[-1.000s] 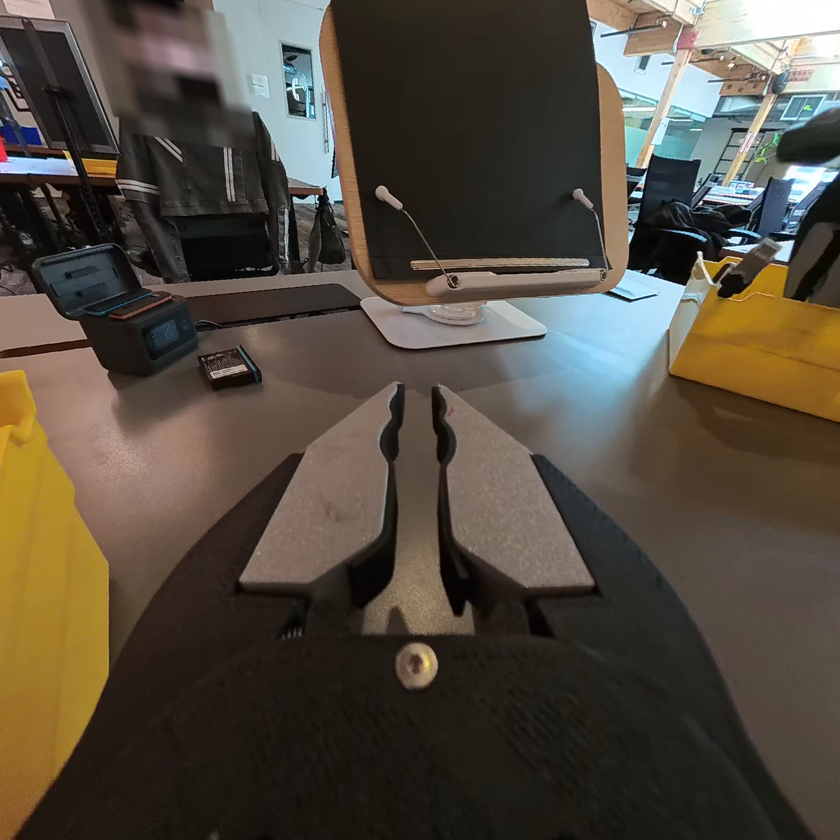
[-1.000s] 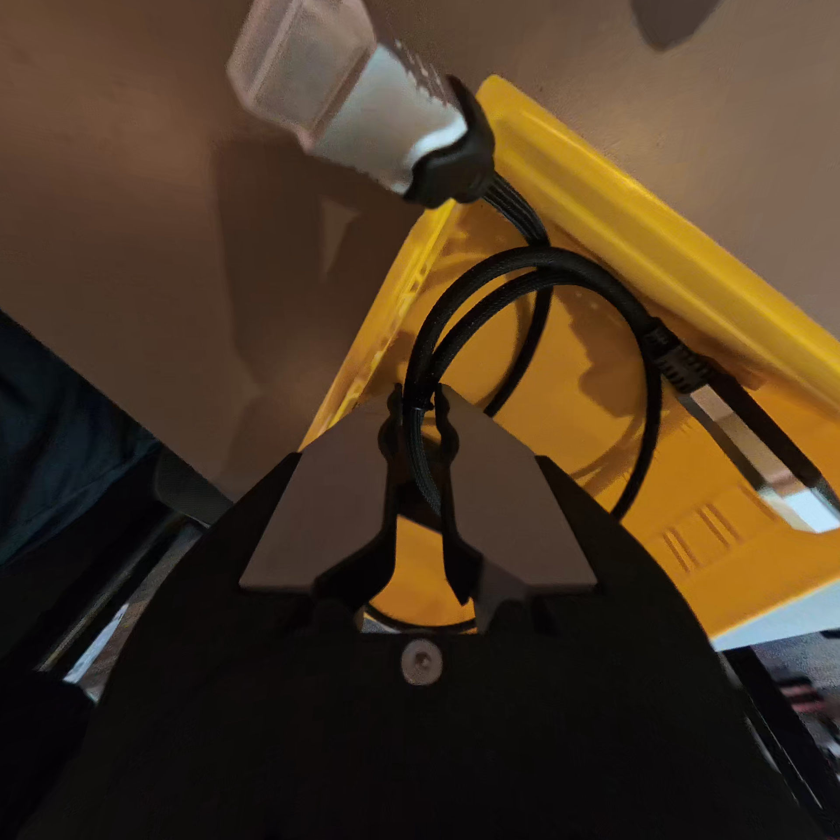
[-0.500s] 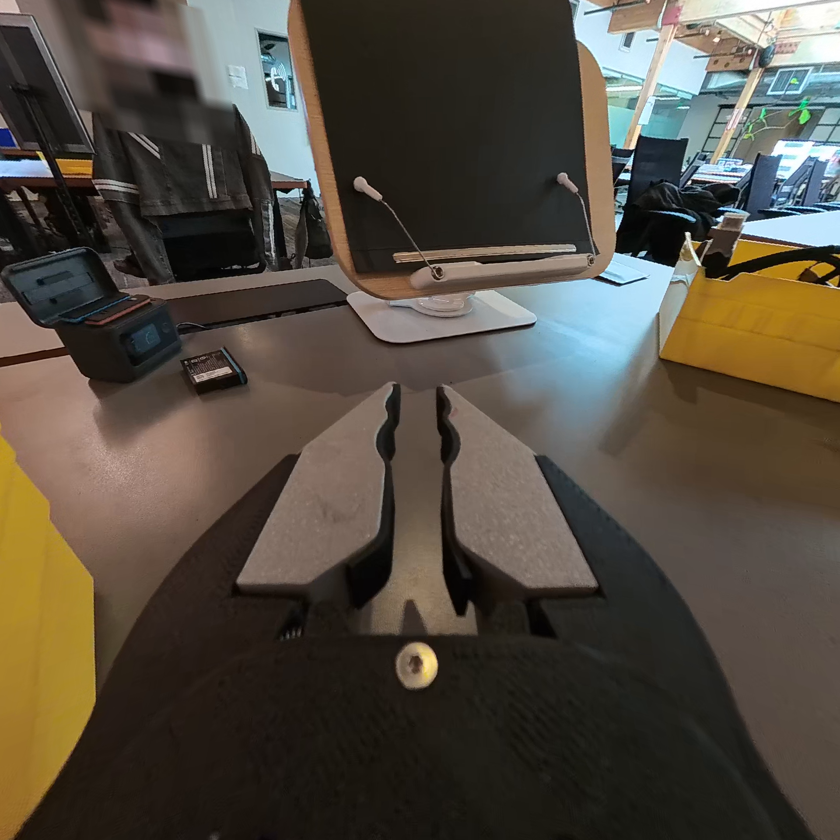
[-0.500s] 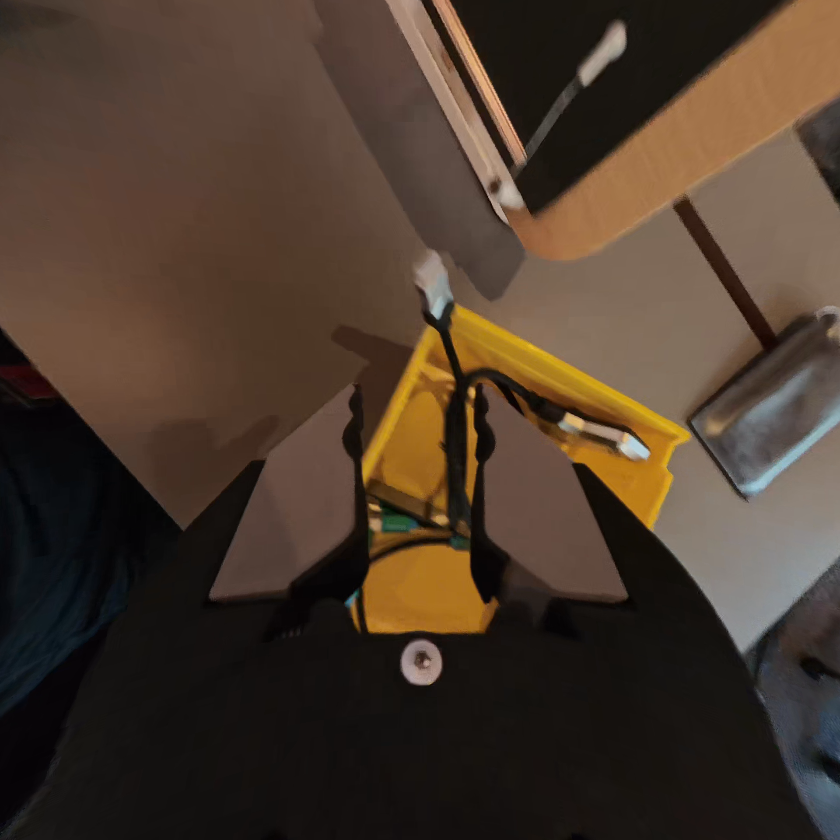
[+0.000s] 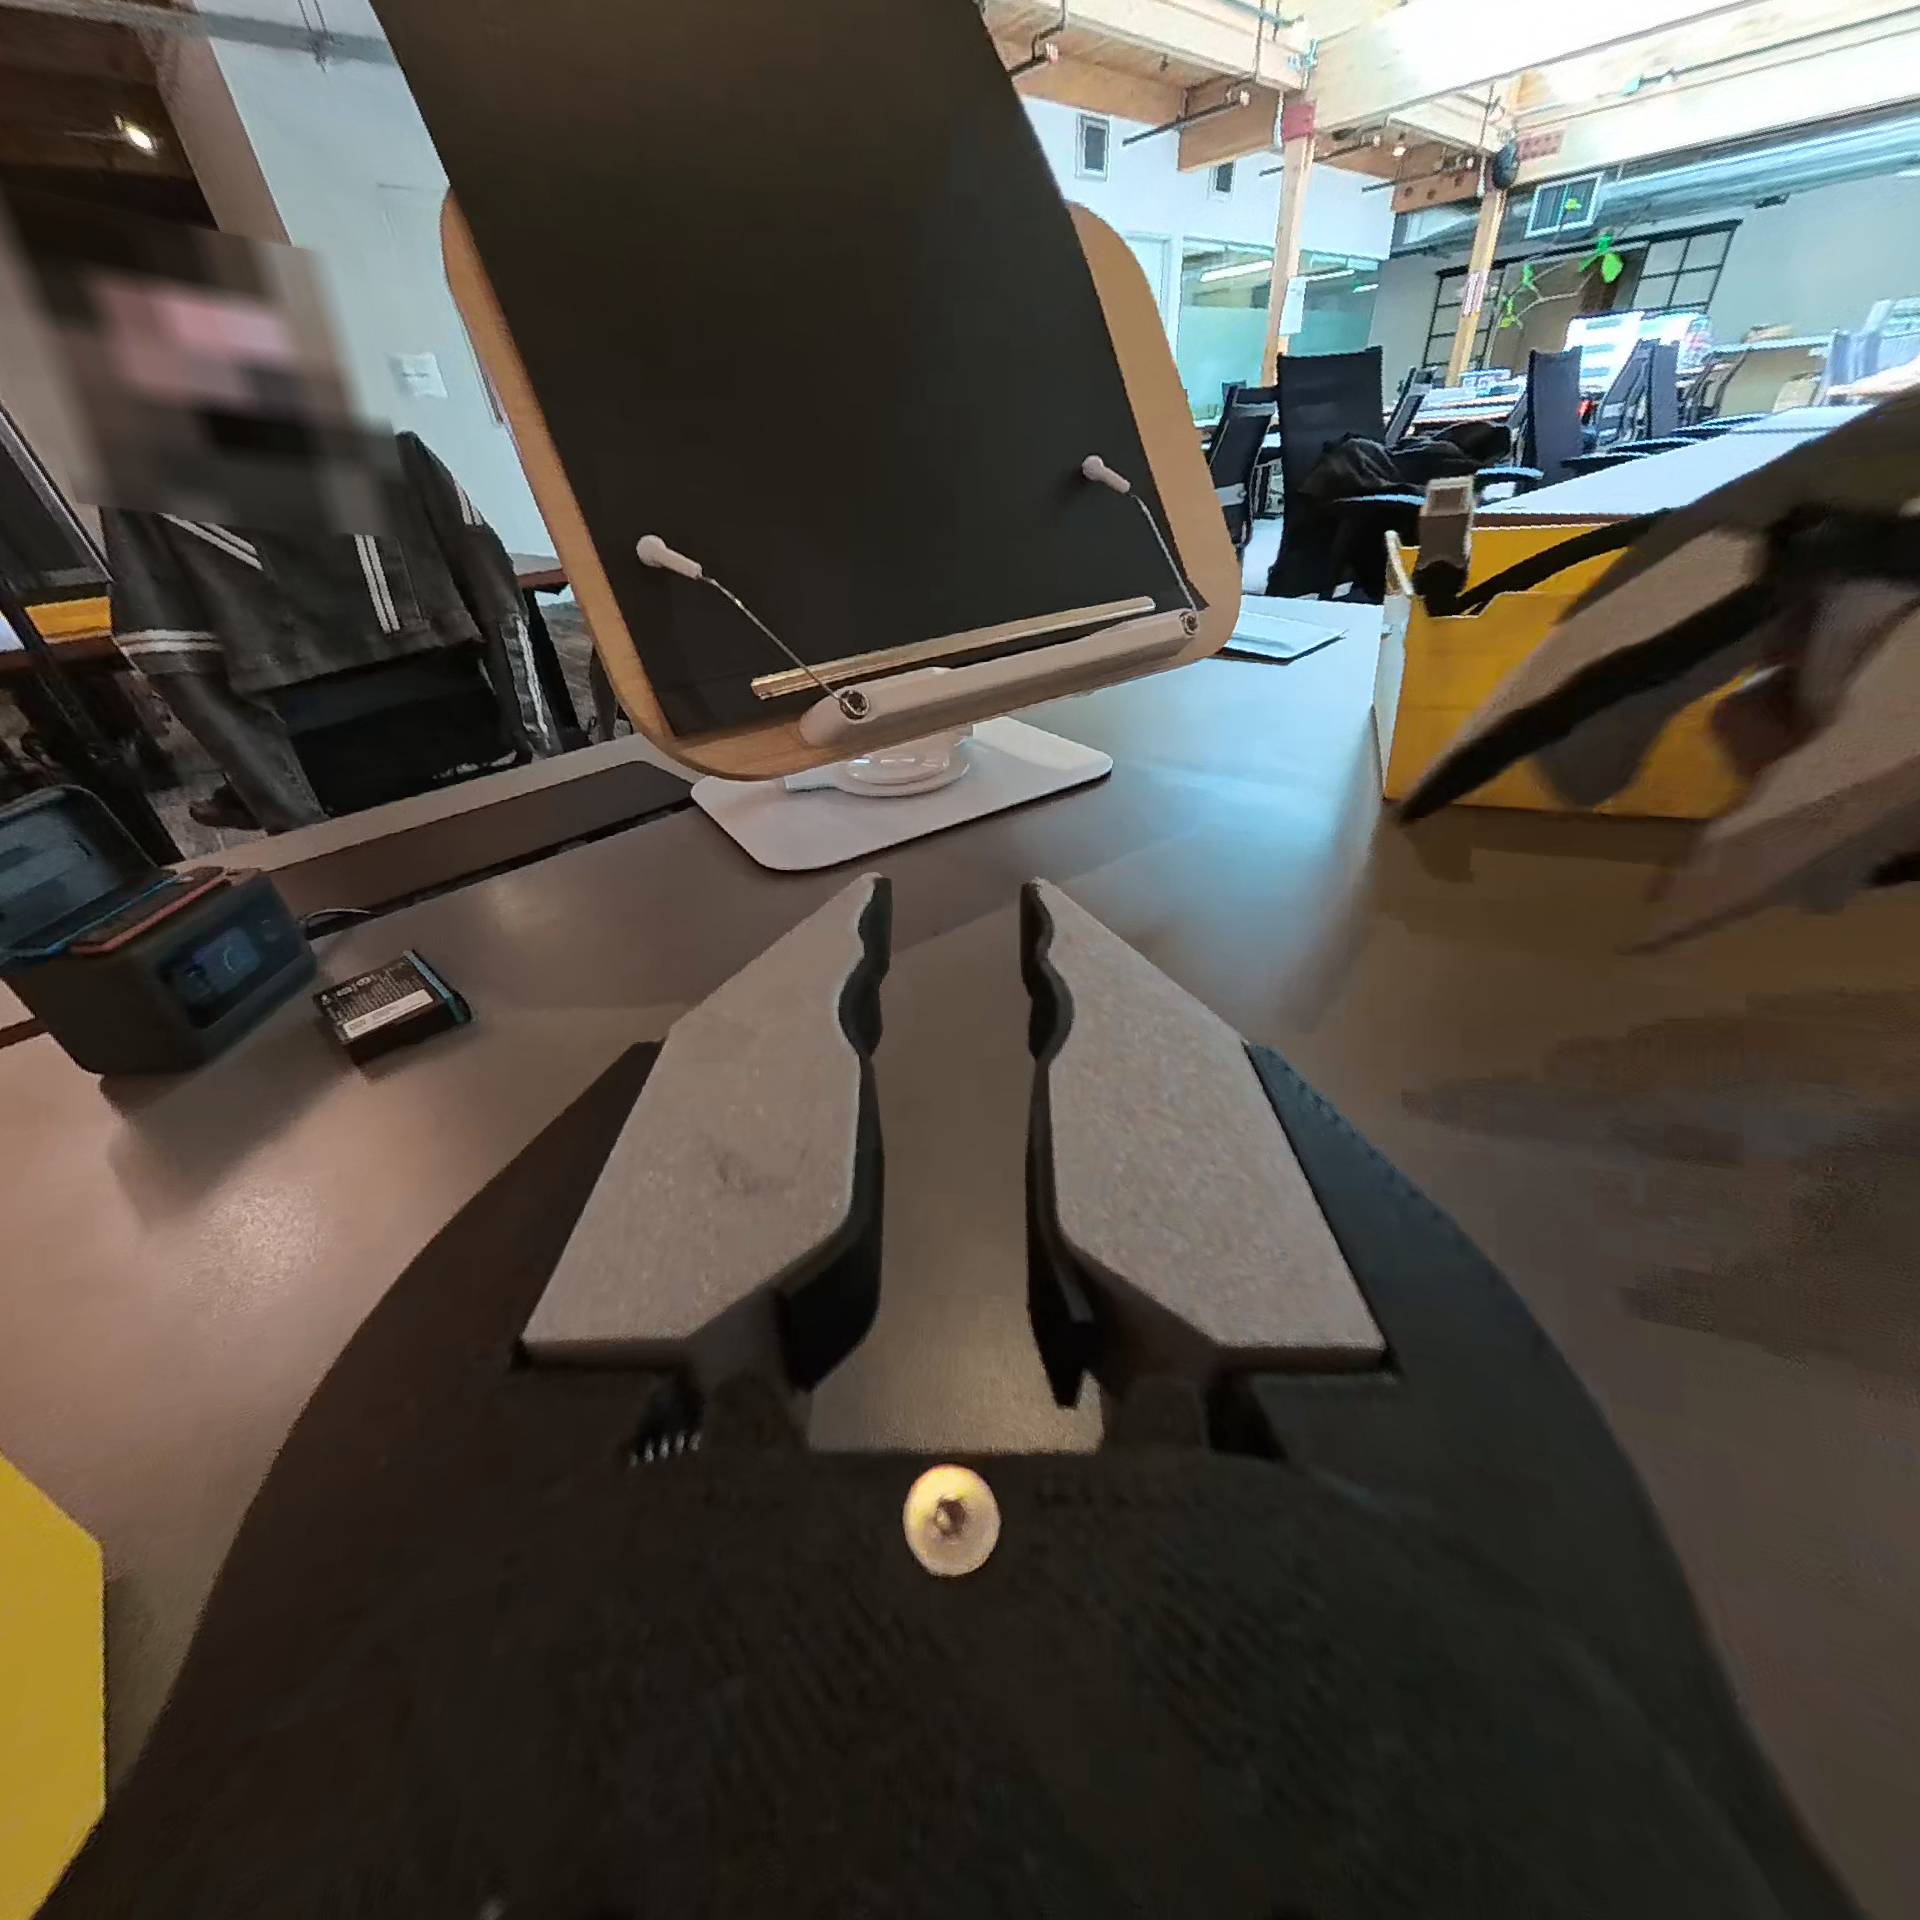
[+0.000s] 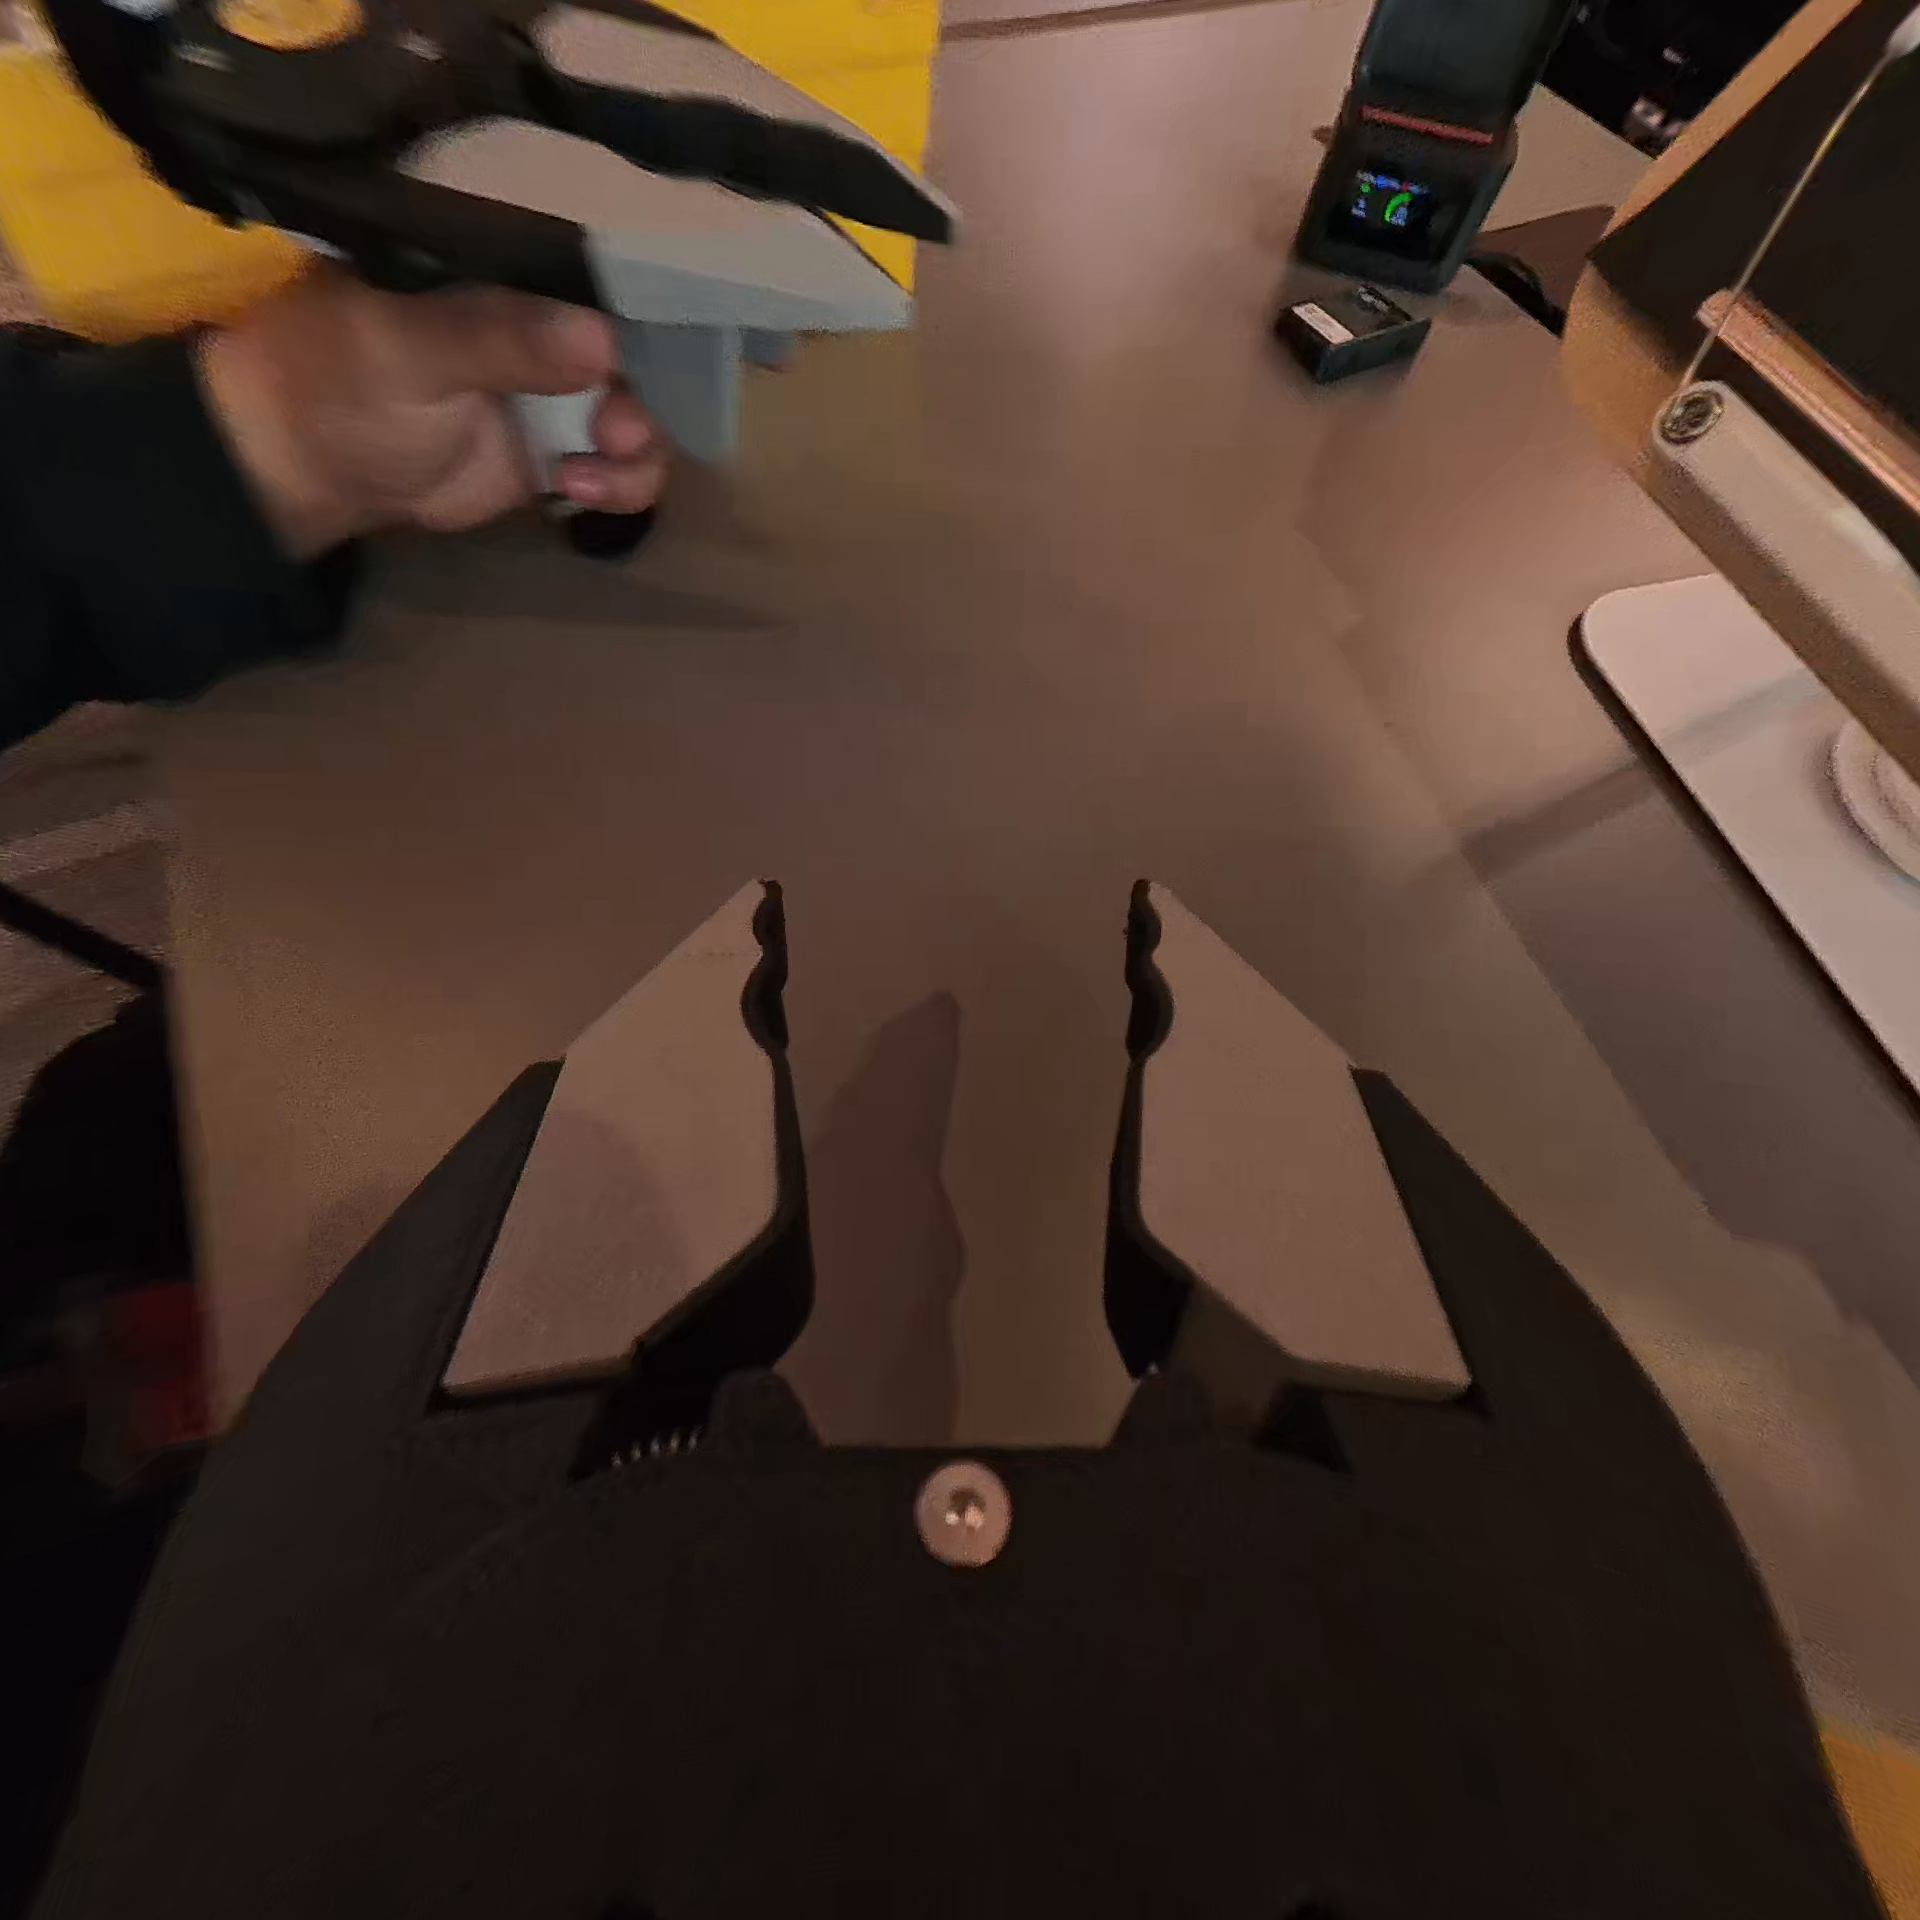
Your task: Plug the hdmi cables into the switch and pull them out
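Now the right claw (image 6: pixel 954 904) gapes empty, its cable released, while the left claw (image 5: pixel 954 904) has parted slightly.

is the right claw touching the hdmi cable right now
Apart. The right wrist view shows the right claw open over bare table; the left wrist view shows the cable in the yellow bin.

Grey-brown counter (image 5: pixel 1195 935): book stand (image 5: pixel 831 436) at 12 o'clock, yellow bin (image 5: pixel 1496 707) at 2, charger case (image 5: pixel 156 977) and battery (image 5: pixel 393 1006) at 10.
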Demonstrator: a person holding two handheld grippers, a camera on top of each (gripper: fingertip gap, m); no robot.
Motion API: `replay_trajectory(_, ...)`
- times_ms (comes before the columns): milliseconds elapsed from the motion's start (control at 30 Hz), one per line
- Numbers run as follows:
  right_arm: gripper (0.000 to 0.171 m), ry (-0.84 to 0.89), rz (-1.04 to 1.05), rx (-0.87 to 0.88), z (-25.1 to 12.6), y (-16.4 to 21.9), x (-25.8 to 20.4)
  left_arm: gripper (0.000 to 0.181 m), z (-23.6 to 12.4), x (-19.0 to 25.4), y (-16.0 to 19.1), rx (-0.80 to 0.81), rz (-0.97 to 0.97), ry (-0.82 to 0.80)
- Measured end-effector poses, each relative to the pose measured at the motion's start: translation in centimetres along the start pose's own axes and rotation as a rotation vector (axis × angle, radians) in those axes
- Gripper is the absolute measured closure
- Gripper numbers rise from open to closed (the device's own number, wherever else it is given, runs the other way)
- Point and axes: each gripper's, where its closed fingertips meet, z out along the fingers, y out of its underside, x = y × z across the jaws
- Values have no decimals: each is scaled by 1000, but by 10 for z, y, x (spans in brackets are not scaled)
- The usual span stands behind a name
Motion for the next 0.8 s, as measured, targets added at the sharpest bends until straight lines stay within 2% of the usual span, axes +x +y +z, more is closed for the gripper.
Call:
replay_trajectory(167,103,28,50,34,60,-11,47,161,-1,1,-4,31,22,2)
replay_trajectory(300,114,147,-56,80,83,-20,75,162,-1,2,-2,21,31,7)
replay_trajectory(400,114,126,-86,96,93,-27,71,164,-1,0,-1,9,40,-1)
replay_trajectory(500,106,96,-107,20,108,-17,65,164,-2,-2,-1,6,45,-24)
replay_trajectory(600,107,94,-133,7,109,-15,62,150,-6,-10,0,-9,35,-123)
replay_trajectory(700,109,89,-123,12,106,-15,63,131,-10,-5,12,-149,26,-185)
replay_trajectory(800,111,76,-76,17,105,-15,66,129,-27,-4,-12,-206,-2,-280)
